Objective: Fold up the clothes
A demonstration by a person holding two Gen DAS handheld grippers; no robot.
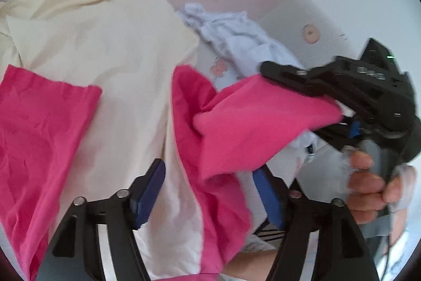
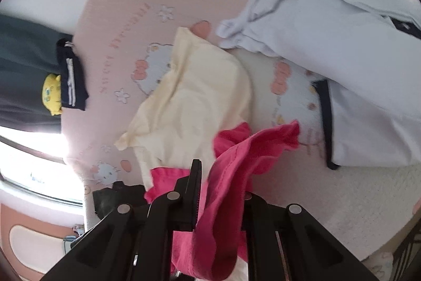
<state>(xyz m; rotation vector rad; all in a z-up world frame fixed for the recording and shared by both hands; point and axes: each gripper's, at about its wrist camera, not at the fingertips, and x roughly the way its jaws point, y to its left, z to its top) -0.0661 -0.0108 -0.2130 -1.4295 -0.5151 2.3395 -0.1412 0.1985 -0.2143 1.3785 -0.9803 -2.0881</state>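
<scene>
A pink cartoon-print bed sheet point(image 2: 126, 25) carries one cream-and-pink garment point(image 1: 110, 49) and what appears to be two white garments point(image 2: 329, 25). The right gripper point(image 1: 339, 112) has its jaws clamped on a pink fold, lifted; the left gripper point(image 1: 210, 186) stands open astride the cloth. Only the right wrist view shows one dark folded item point(image 2: 72, 78) at the sheet's edge.

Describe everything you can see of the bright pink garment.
The bright pink garment looks like soft, creased knit cloth, unfolded. One part is lifted, pinched in the shut jaws of the right gripper; the rest drapes over the cream garment on the cartoon-print pink sheet. The left gripper stands open, its jaws not pressing it.
</scene>
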